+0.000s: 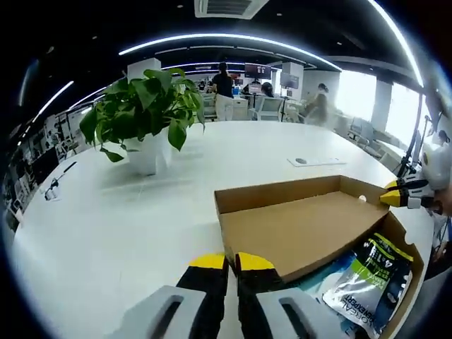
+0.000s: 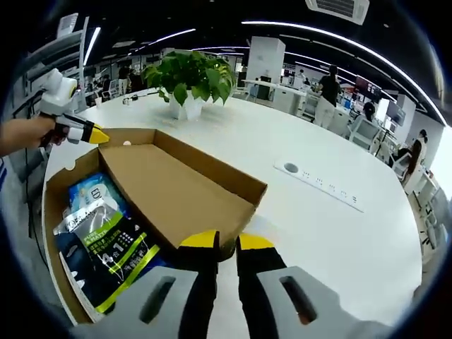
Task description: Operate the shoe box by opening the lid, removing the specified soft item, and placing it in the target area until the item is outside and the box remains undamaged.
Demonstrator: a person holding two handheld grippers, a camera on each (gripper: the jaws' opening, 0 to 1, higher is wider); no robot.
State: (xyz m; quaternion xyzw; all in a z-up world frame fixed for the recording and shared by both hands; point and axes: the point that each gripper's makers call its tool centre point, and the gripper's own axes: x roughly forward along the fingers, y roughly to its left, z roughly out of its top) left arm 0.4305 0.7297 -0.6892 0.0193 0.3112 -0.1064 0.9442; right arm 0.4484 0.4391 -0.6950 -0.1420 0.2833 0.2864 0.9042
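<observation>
A brown cardboard shoe box (image 1: 417, 263) lies on a white table, its lid (image 1: 304, 229) lifted partway and tilted. Under the lid lie soft plastic packets, one black, green and white (image 1: 369, 279). My left gripper (image 1: 232, 263) is shut on the lid's near corner. My right gripper (image 1: 393, 196) comes in from the right at the lid's other corner. In the right gripper view the right gripper (image 2: 227, 241) pinches the lid (image 2: 169, 187) at its near edge. The left gripper (image 2: 95, 134), held by a hand, sits at the far left corner. Packets (image 2: 106, 236) lie in the box (image 2: 48, 212).
A potted green plant (image 1: 145, 113) (image 2: 191, 81) stands on the table beyond the box. A flat white power strip (image 2: 318, 180) (image 1: 314, 162) lies on the table. Desks, chairs and people (image 1: 223, 85) fill the office behind.
</observation>
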